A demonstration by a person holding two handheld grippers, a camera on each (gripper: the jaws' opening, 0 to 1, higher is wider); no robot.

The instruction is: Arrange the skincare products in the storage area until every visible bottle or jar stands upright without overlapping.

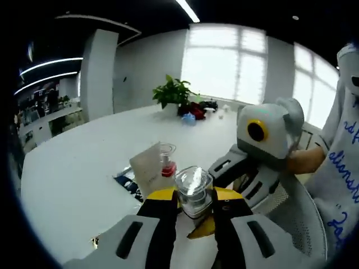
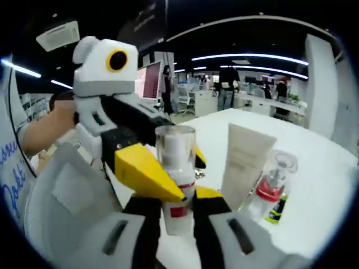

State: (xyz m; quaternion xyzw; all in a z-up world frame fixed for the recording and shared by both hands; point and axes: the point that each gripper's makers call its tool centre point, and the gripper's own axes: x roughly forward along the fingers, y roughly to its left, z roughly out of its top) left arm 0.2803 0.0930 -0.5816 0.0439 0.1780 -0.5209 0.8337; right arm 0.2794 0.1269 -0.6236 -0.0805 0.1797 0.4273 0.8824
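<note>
Clear-capped bottle with red label band, text unreadable, is pinched by both the left gripper and right gripper. Beige tube stands beside it, print illegible.

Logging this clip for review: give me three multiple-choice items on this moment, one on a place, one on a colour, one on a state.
1. Where does the cream tube stand relative to the clear-capped bottle in the right gripper view?
A. To its right
B. To its left
C. Lying under it

2. What colour is the collar of the small clear-capped bottle beside the tube?
A. Blue
B. Red
C. Green

3. What is the state of the clear-capped bottle between the grippers?
A. Lying flat on the table
B. Tipped over in a tray
C. Upright, held by both grippers

Answers: 1 A, the tube rises just right of the bottle. 2 B, a red band sits under its clear cap. 3 C, the left gripper and right gripper both close on it as it stands upright.
</note>
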